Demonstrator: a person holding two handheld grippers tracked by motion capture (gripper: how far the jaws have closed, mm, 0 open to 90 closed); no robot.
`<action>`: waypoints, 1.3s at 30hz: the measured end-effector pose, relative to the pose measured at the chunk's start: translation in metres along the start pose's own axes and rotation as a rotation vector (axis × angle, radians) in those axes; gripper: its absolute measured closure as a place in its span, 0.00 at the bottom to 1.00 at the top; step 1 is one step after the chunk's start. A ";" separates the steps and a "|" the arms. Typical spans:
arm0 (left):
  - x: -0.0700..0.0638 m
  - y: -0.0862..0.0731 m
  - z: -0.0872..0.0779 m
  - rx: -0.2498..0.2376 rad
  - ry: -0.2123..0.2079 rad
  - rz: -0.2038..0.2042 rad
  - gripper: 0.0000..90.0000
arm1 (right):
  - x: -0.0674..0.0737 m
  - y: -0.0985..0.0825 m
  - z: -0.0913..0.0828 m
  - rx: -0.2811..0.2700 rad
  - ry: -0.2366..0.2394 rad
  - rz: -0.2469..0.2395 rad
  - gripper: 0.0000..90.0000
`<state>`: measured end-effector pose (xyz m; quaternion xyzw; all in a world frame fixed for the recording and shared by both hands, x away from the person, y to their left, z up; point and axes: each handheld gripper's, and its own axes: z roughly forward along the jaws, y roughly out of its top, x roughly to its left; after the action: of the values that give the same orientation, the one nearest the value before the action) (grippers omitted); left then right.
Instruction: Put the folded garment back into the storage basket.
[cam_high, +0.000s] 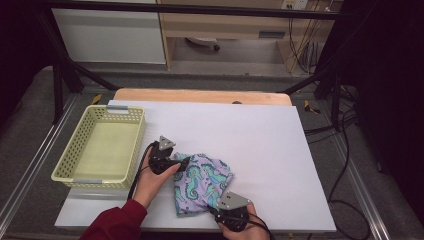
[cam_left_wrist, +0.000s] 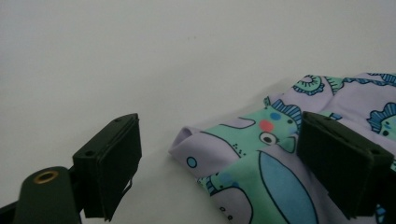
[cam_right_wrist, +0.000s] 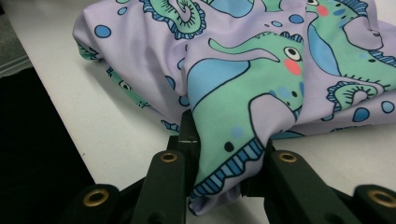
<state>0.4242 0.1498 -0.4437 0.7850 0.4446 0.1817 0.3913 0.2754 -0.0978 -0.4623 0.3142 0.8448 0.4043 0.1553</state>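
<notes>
The cloth (cam_high: 201, 182) lies crumpled on the table (cam_high: 260, 145), right of the basket (cam_high: 101, 146), its long axis running from near edge to far. The right gripper (cam_right_wrist: 219, 175) pinches its near corner. The left gripper (cam_left_wrist: 219, 163) straddles its far-left edge, jaws spread.

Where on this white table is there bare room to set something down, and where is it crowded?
Free: the white table right of the seahorse cloth to the right edge, and the far strip beyond the cloth. The yellow basket is empty inside. Crowded: the near-left part, where the left gripper and right gripper meet the cloth.
</notes>
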 end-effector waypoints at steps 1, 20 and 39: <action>0.001 -0.001 0.001 0.000 -0.003 -0.011 0.15 | 0.000 0.000 0.000 0.002 -0.002 -0.003 0.83; -0.001 -0.010 0.013 0.039 0.026 0.026 0.19 | 0.000 0.002 0.000 0.013 0.002 -0.020 0.83; -0.007 -0.015 0.004 -0.008 -0.100 0.036 0.88 | -0.001 0.002 0.000 0.013 -0.039 -0.033 0.58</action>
<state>0.4148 0.1470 -0.4578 0.7995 0.4095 0.1509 0.4128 0.2772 -0.0976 -0.4607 0.3093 0.8491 0.3902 0.1764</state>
